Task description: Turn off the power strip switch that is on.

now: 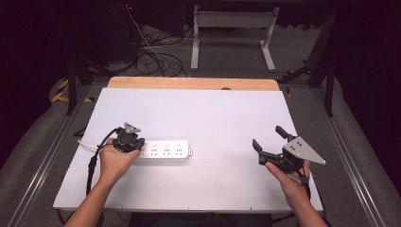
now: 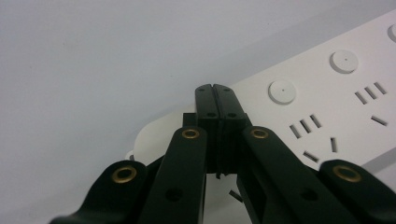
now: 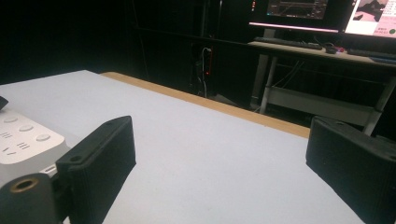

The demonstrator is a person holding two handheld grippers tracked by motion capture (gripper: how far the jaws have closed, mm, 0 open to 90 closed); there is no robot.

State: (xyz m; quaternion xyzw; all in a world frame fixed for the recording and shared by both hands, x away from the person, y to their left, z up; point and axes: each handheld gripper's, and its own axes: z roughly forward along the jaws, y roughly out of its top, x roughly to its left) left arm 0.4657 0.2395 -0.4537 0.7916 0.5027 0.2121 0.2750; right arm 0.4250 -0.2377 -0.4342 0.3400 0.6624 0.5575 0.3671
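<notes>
White power strip lies flat on the pale table, left of centre in the high view, its long side running across the frame and its cable leaving the left end. Left gripper sits at that left end, held from below by the person's left hand, pointing down onto the strip. From the left gripper view the two black jaws are pressed together with nothing between them, their tips resting at the strip's far edge, just left of the round buttons and slotted sockets in the right half of the frame. Right gripper hovers at the lower right of the high view, well apart from the strip, with its jaws spread wide and empty. In the right gripper view the jaws stand at the lower left and lower right corners, bare table between them, and the strip's end shows at the left edge
</notes>
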